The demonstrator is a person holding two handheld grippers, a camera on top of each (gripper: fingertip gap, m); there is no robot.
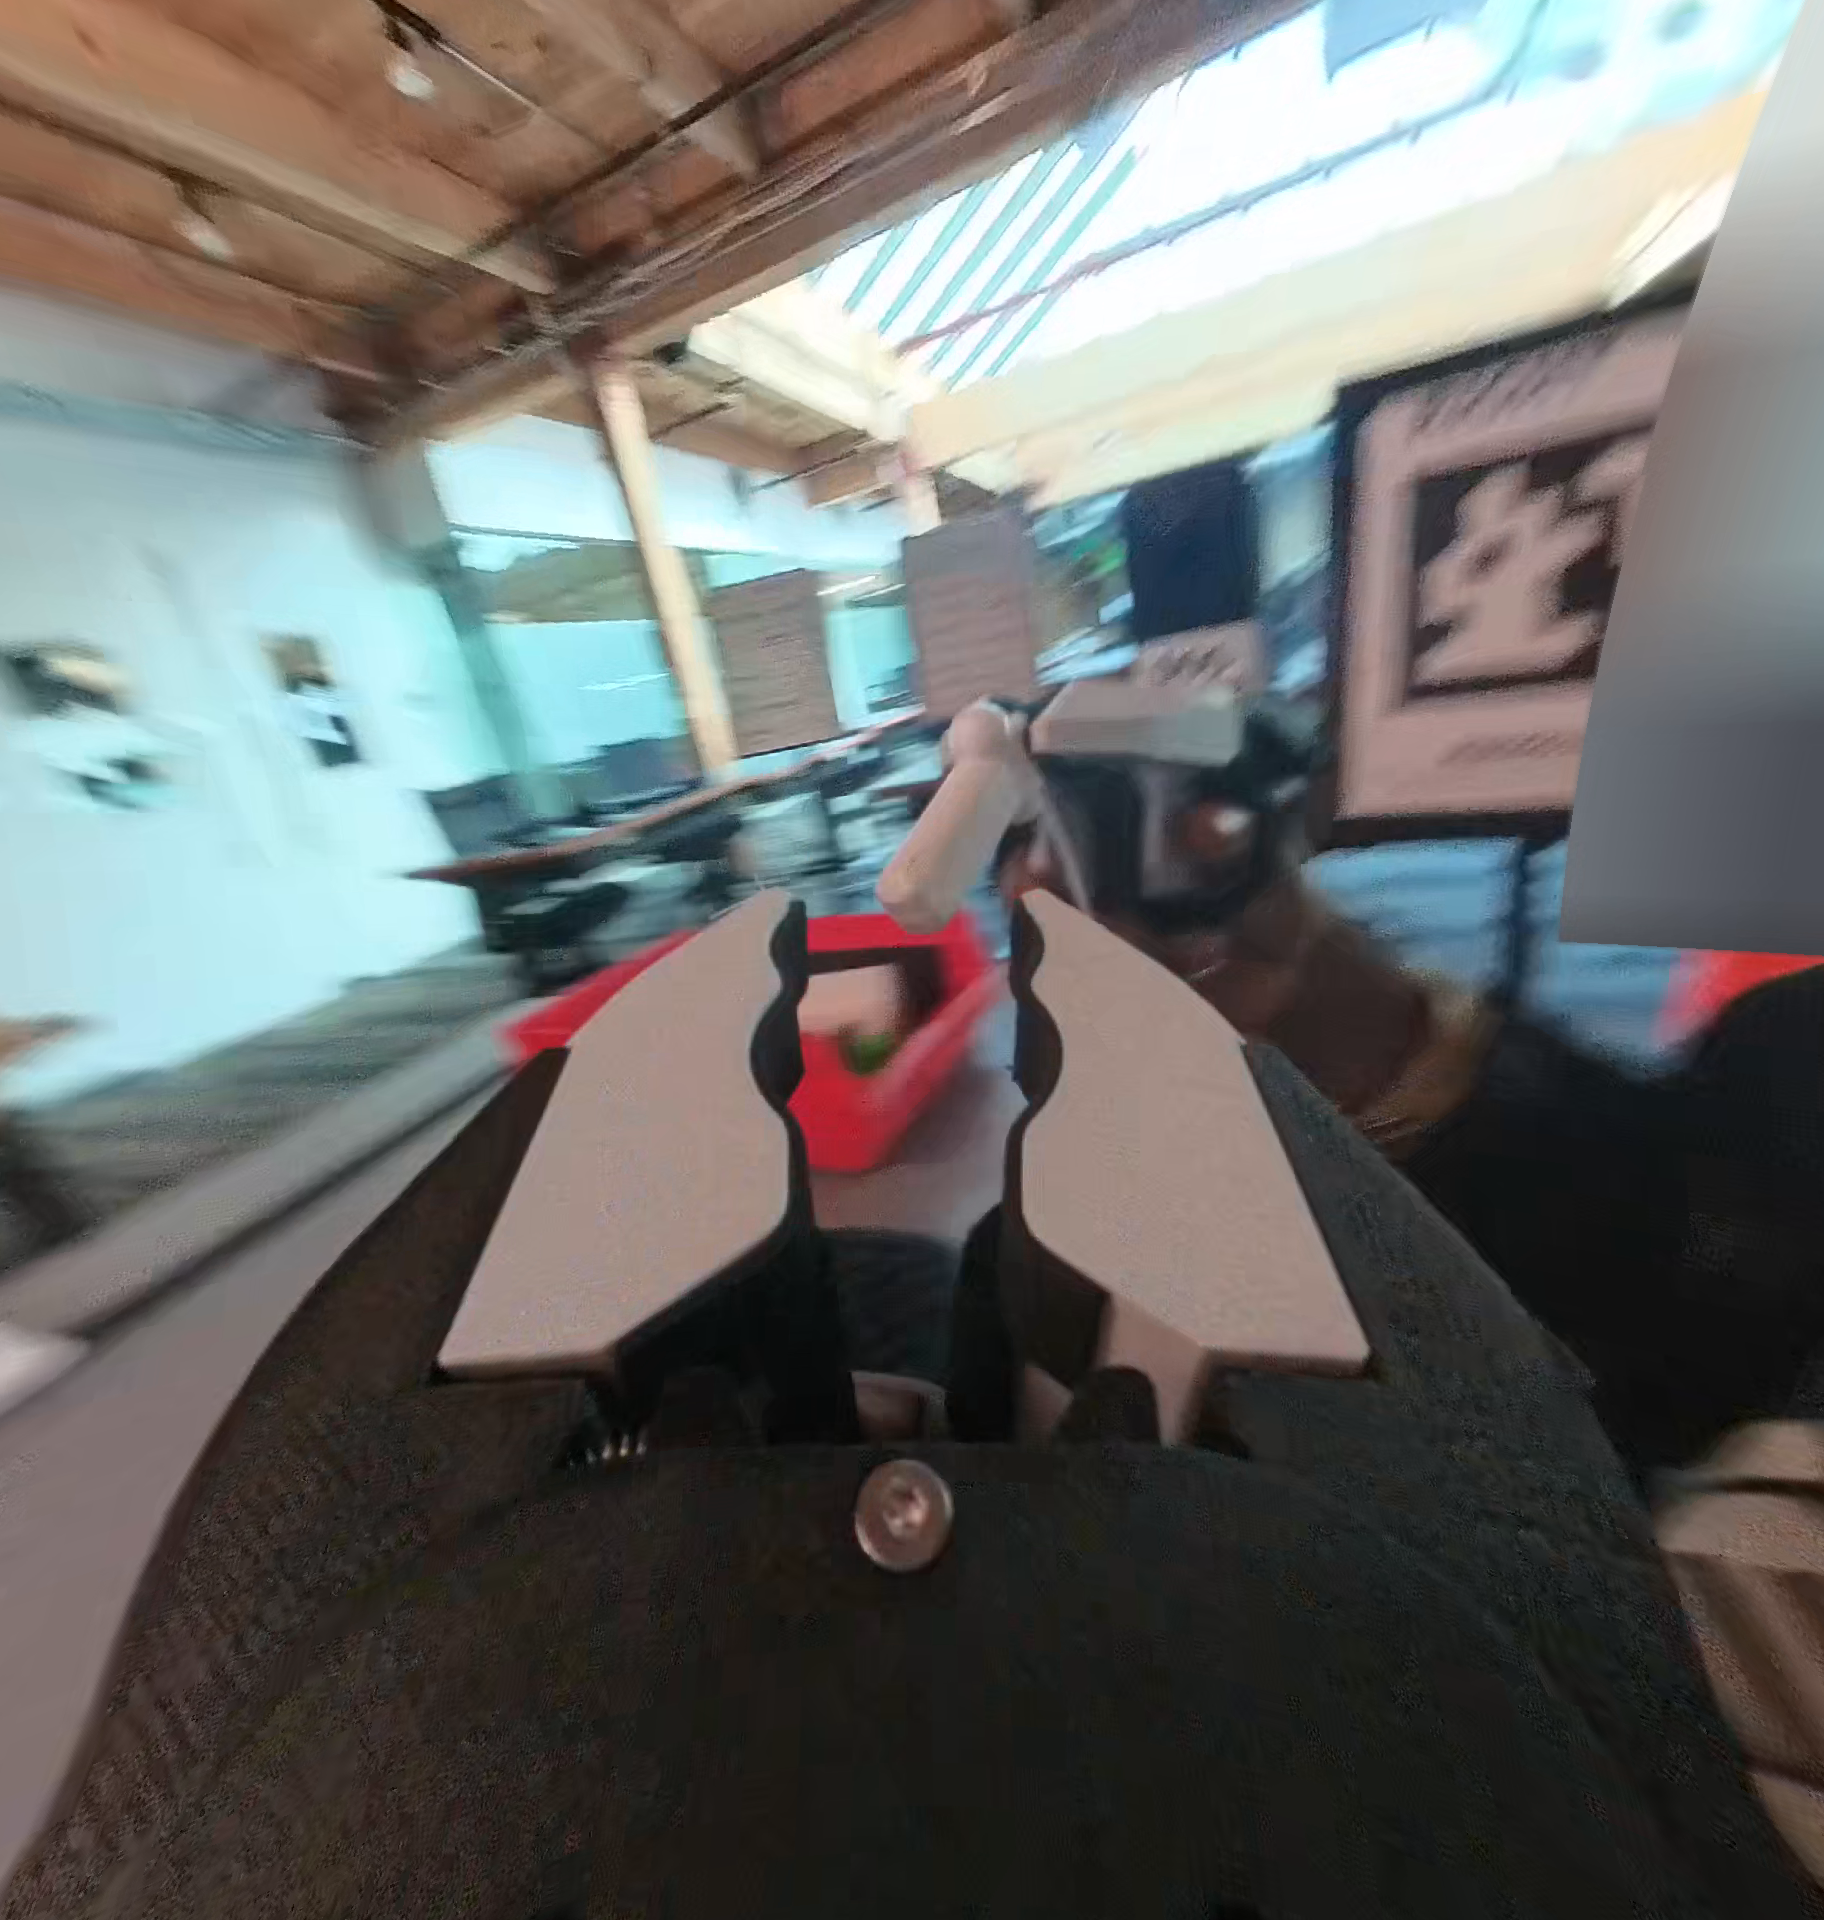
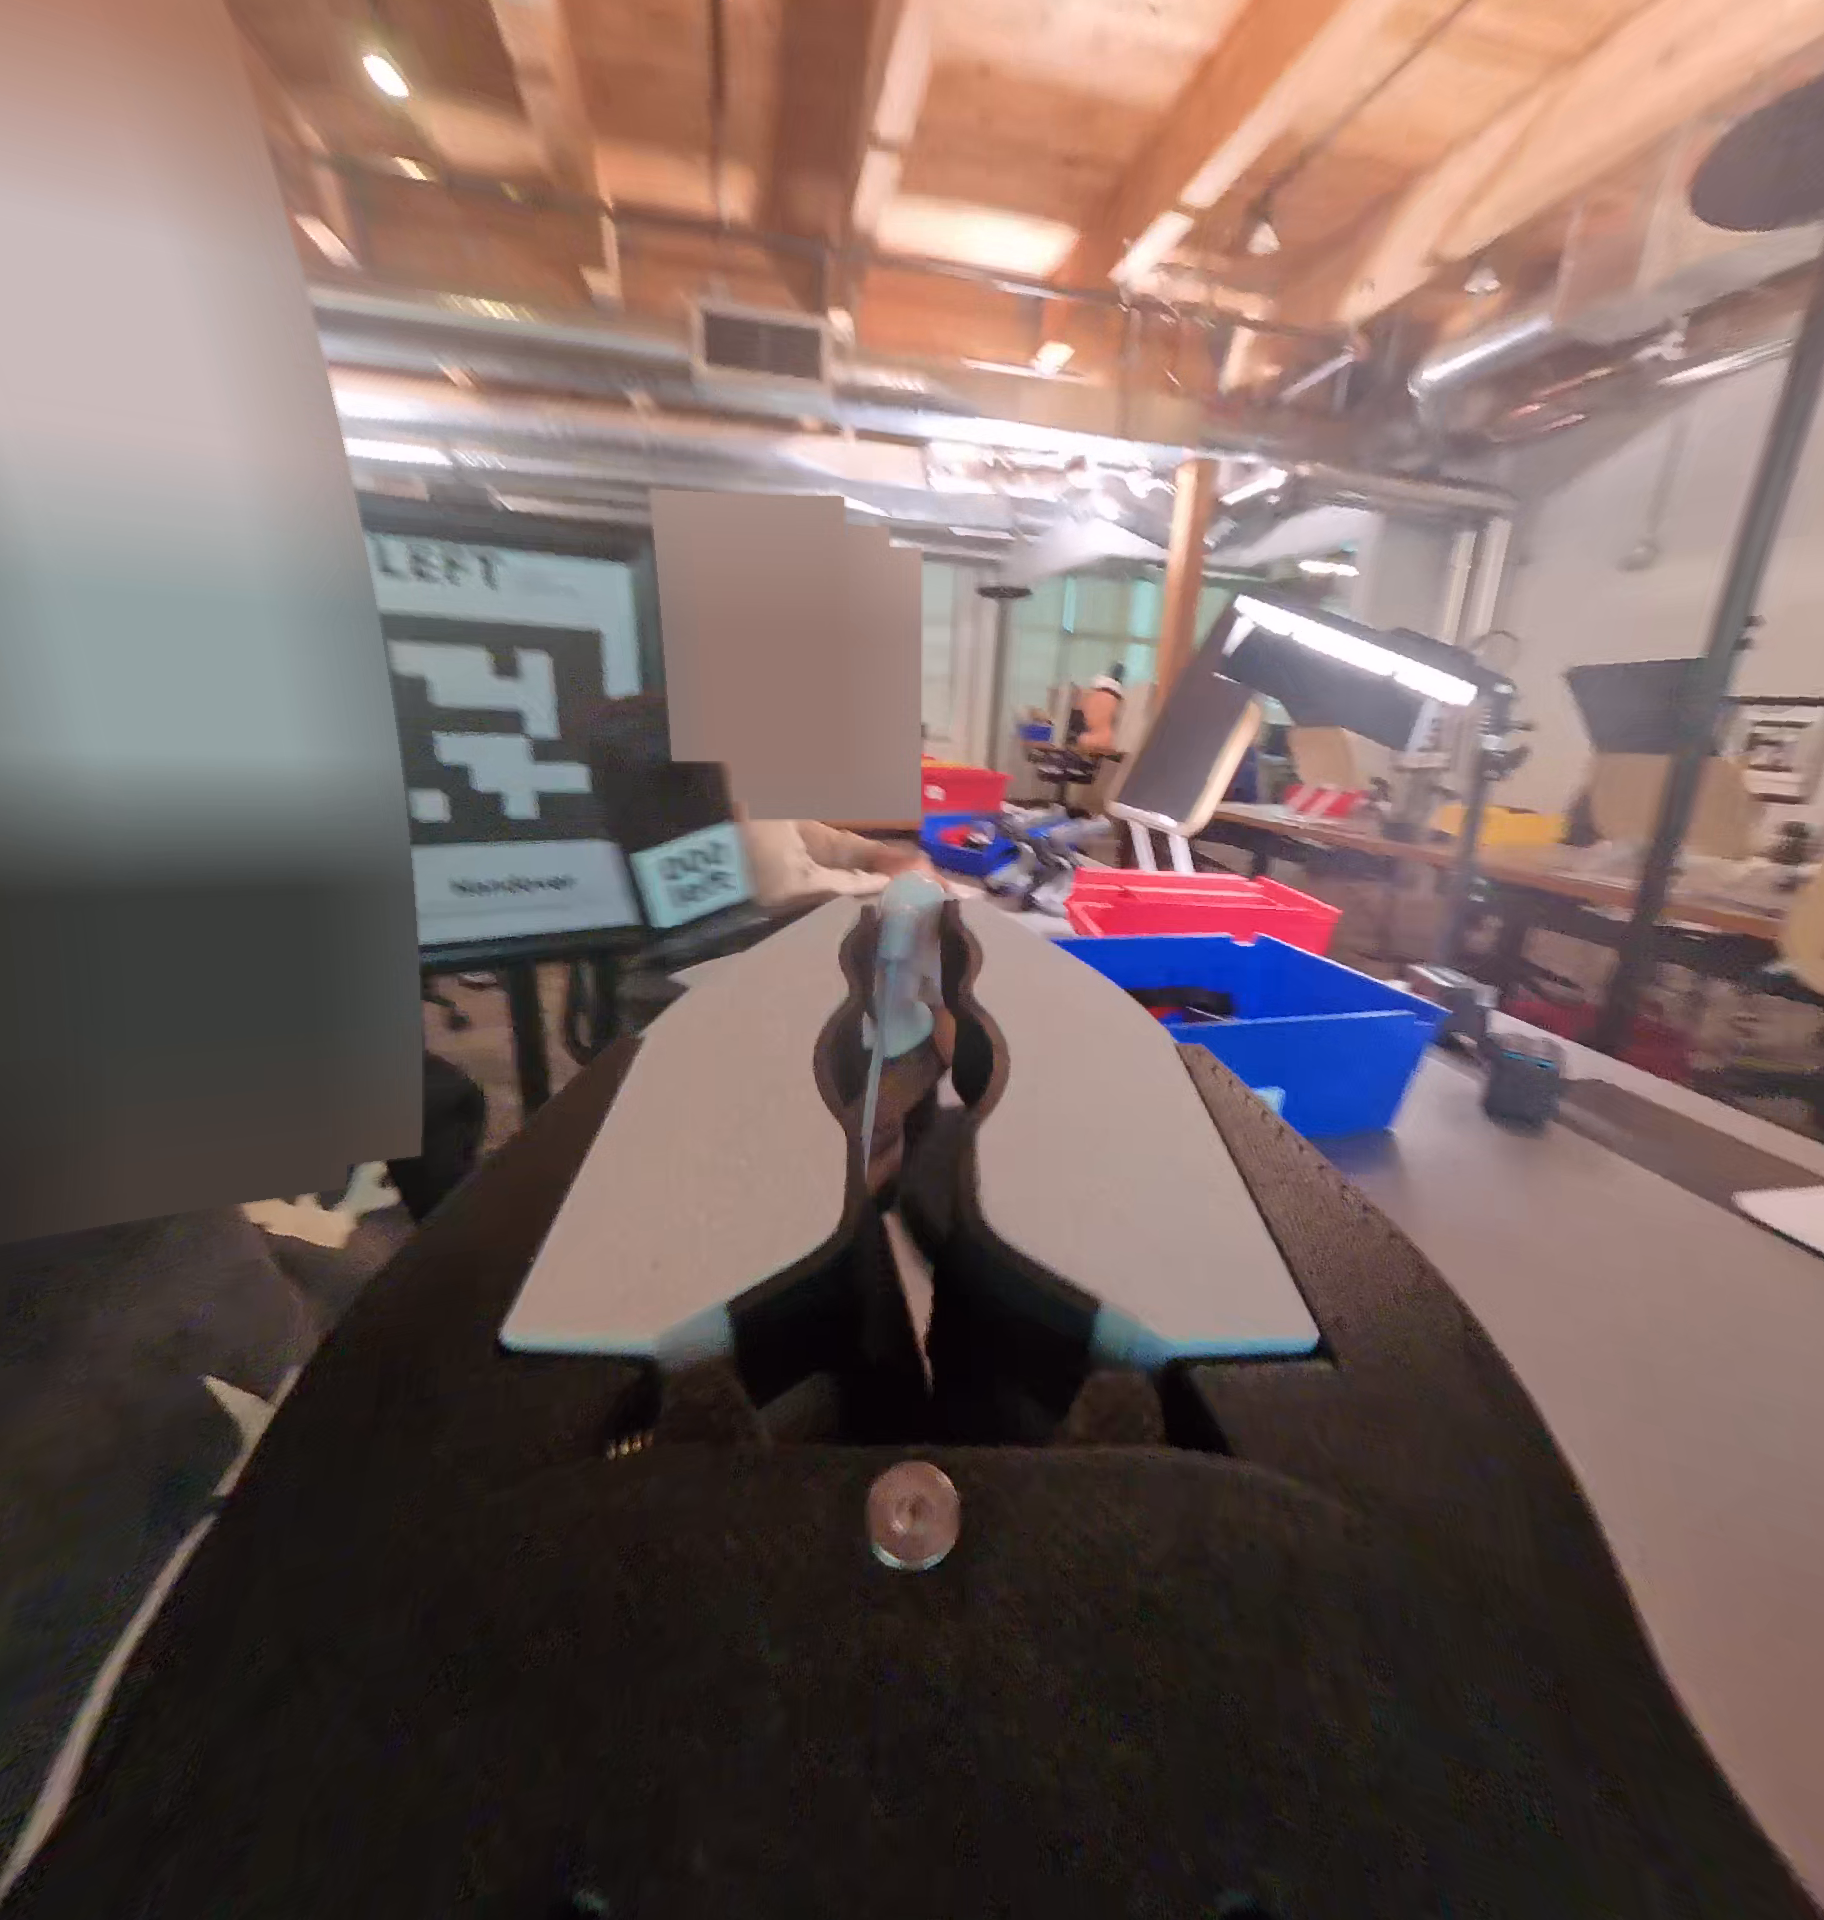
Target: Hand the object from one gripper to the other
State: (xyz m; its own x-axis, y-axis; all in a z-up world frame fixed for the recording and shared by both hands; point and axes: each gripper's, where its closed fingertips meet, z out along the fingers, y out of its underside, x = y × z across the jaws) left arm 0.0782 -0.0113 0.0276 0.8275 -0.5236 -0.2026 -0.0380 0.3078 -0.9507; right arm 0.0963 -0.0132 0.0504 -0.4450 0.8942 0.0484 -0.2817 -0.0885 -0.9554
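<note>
In the left wrist view my left gripper (image 1: 910,920) is open and empty, with a clear gap between its fingers. Just beyond its tips the right gripper (image 1: 1053,821) comes in from the right, holding a tool by one end. The tool's pale rounded handle (image 1: 939,821) slants down-left towards my left fingertips and stays apart from them. In the right wrist view my right gripper (image 2: 908,920) is shut on the same pale tool (image 2: 903,966). A thin pale strip of the tool runs back between the fingers. The view is motion-blurred.
A red bin (image 1: 949,1049) with something green inside sits on the table under the left fingers. On the grey table (image 2: 1614,1299) to the right stand a blue bin (image 2: 1292,1029), a red bin (image 2: 1199,904), a small dark cup (image 2: 1521,1081) and a white sheet (image 2: 1812,1226). A person's dark sleeve (image 1: 1614,1195) is on the right.
</note>
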